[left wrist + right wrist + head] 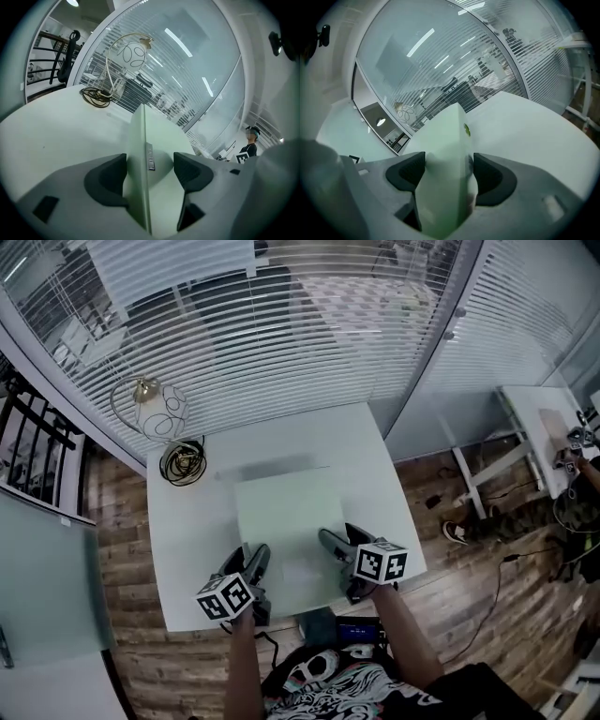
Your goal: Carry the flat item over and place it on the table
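Note:
The flat item (pixel 281 512) is a thin pale green-white panel lying level just over the white table (pixel 187 531); its near edge is held on both sides. My left gripper (pixel 251 557) is shut on the near left part of that edge. My right gripper (pixel 342 538) is shut on the near right part. In the left gripper view the flat item (pixel 139 140) runs edge-on between the jaws of the left gripper (pixel 150 168), against the left pad. Seen from the right gripper view, the flat item (pixel 450 136) fills the gap of the right gripper (pixel 449 171).
A wire lamp with a round shade (pixel 150 409) and a coiled cable (pixel 183 462) sit at the table's far left corner. Glass walls with blinds (pixel 281 324) stand behind the table. A second white table (pixel 534 418) stands to the right, and a black railing (pixel 37 442) to the left.

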A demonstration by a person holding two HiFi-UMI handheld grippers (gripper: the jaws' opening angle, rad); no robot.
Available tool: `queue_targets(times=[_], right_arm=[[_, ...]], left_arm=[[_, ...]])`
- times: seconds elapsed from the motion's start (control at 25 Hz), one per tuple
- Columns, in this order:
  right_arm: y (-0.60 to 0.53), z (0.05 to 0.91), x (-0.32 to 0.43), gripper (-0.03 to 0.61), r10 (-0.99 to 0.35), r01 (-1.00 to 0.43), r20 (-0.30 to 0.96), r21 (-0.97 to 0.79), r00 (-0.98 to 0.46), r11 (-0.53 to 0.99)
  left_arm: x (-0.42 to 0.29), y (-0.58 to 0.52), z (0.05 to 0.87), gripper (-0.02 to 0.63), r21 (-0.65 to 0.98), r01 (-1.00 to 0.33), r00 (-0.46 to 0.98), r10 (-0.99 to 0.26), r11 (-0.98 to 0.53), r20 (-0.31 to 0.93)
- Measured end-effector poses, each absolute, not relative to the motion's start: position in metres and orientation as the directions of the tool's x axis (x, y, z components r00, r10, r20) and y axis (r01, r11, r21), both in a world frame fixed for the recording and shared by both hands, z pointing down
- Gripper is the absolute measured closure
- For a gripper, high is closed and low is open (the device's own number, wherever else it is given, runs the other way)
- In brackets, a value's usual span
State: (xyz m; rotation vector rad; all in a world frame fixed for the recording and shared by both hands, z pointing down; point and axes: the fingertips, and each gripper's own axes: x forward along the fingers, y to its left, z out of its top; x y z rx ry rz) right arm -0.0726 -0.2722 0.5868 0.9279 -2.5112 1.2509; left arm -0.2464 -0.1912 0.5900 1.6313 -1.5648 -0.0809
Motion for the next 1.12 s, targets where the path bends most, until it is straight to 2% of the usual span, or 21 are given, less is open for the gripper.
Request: queue_targets(times=[1.12], right_arm=[[-0.312, 0.649, -0.099, 0.272, -0.388, -0.655, 0.530, -0.645, -0.754, 0.393]], left_arm=[[-0.269, -0.228, 0.655, 0.302, 0.586, -0.779, 0.217, -0.782, 0.222, 0.585]])
